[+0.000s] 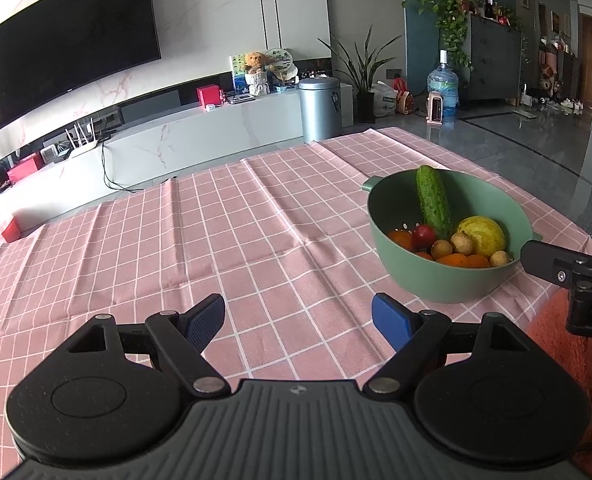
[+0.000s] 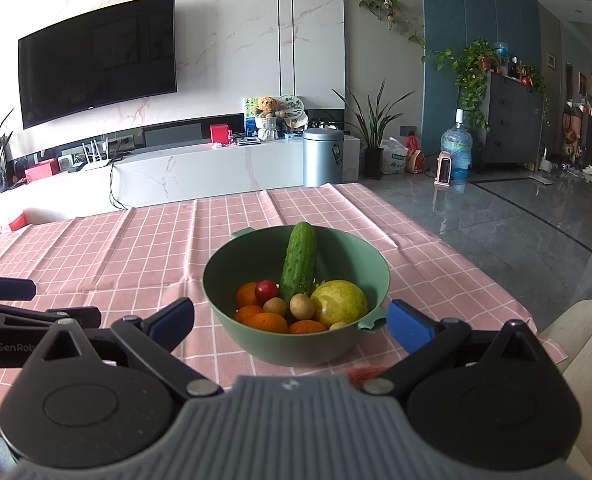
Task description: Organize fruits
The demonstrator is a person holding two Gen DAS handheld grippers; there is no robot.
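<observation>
A green bowl (image 1: 448, 280) (image 2: 256, 344) stands on the pink checked tablecloth (image 1: 216, 240) (image 2: 136, 248). Inside it a cucumber (image 1: 433, 202) (image 2: 299, 264) leans upright beside a yellow-green lemon (image 1: 482, 236) (image 2: 339, 304), a small red fruit (image 1: 423, 236) (image 2: 266, 290), oranges (image 2: 264, 322) (image 1: 456, 260) and small brown round fruits (image 2: 301, 306). My left gripper (image 1: 298, 322) is open over bare cloth, to the left of the bowl. My right gripper (image 2: 292, 324) is open just in front of the bowl, its fingers either side of the near rim, holding nothing.
The table's right edge drops to a grey tiled floor (image 2: 516, 216). Beyond the far edge are a white TV cabinet (image 2: 200, 176), a grey bin (image 2: 323, 156) and potted plants (image 2: 372, 132). The left gripper's body (image 2: 16, 320) shows at the left of the right wrist view.
</observation>
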